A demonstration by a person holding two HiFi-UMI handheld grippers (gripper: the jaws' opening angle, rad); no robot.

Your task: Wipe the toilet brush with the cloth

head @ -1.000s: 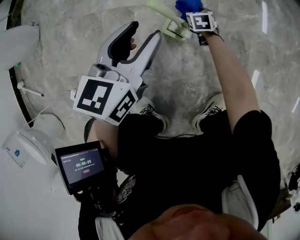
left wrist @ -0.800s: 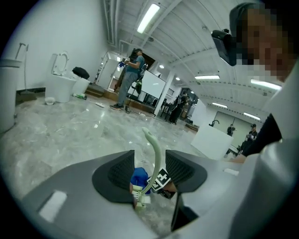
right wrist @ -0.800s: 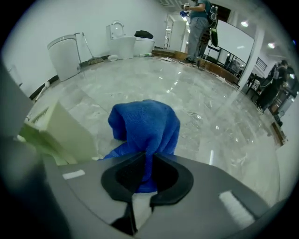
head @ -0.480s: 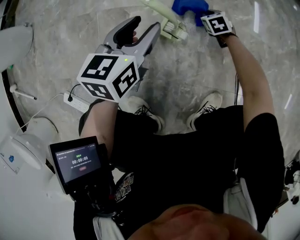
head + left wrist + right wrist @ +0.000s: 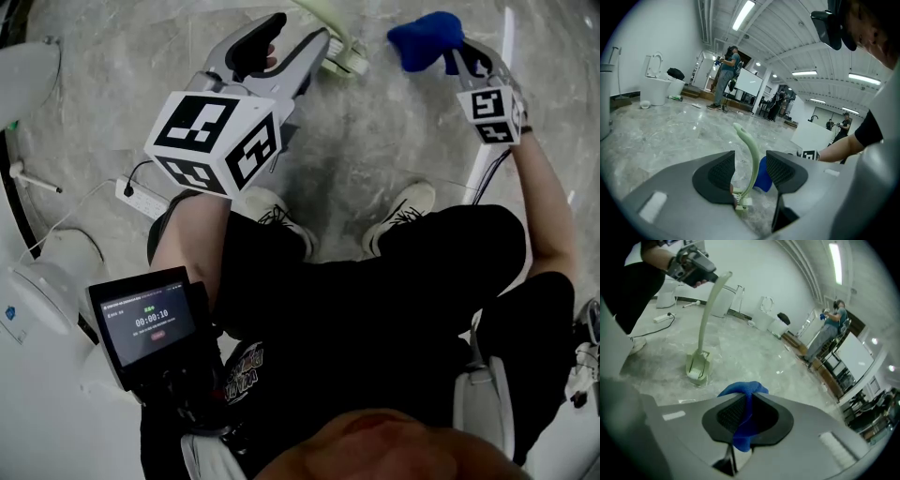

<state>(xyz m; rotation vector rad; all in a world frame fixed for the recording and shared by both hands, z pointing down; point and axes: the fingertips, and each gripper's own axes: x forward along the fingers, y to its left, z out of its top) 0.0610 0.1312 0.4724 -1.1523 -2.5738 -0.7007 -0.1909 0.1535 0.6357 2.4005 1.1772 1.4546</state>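
On the marble floor (image 5: 375,159), the toilet brush (image 5: 697,365) stands upright, its handle between the half-open jaws of the left gripper (image 5: 750,157), probably placed there to steady it. The right gripper (image 5: 749,399) has just closed its jaws on the blue cloth (image 5: 743,389), held bunched off the floor, ready for wiping. Only the left gripper view shows gaps beside the handle; only the right gripper view shows the brush whole.

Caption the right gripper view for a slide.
Right gripper clamping a blue cloth, pale green toilet brush standing on the floor beyond.
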